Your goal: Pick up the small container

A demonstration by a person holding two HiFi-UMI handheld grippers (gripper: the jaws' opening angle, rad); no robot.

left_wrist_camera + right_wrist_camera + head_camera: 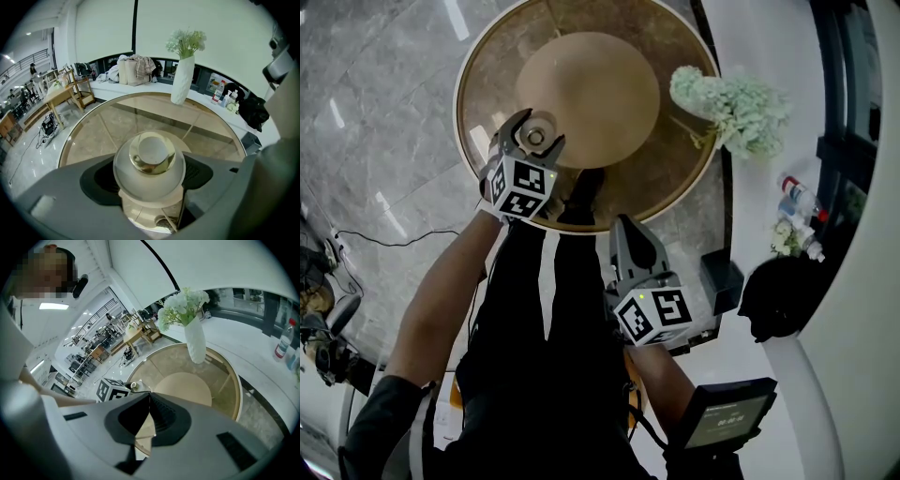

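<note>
The small container [534, 137] [150, 161] is a frosted white jar whose round lid has a gold knob. My left gripper [536, 131] [150, 185] is shut on it from both sides, over the near edge of the round glass table [487, 56] [89, 126]. I cannot tell whether the jar's base touches the glass. My right gripper [630, 230] [150, 404] hangs closer to the person's body, short of the table [232, 380], with its jaws pressed together and nothing between them. The left gripper's marker cube [110, 390] shows in the right gripper view.
A white vase of pale flowers [731, 108] [183, 79] [194, 341] stands at the table's far right. A curved white counter carries bottles [797, 202] and a black bag [778, 295] [251, 112]. A cable [394, 242] lies on the marble floor at the left.
</note>
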